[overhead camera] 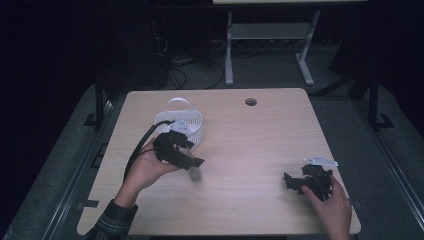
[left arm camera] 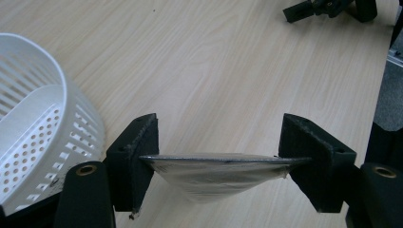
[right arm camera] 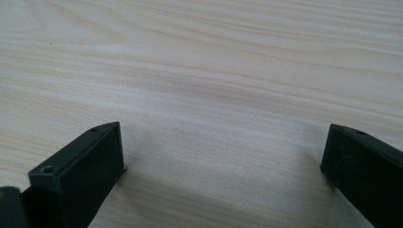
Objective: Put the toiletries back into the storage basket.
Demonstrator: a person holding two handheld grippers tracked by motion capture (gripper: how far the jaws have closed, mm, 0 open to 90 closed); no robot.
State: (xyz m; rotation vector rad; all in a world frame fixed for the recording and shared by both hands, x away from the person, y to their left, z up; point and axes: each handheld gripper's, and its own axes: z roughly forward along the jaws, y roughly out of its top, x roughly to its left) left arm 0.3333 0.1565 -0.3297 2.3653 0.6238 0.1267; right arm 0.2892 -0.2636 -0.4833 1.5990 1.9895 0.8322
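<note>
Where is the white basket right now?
In the high view, the white basket sits on the table's far left part, just behind the left gripper.

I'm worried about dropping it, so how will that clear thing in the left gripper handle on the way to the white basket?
The clear piece spans the left gripper, pinched only by its thin edges, so it may slip or twist. It looks thin and probably light. Its underside bulges downward, so it may rock when set in the white basket.

Dim room, dark surroundings; the counter (overhead camera: 240, 150) is evenly lit from above. Soft shadows under the tools; slight blur near the left hand.
</note>
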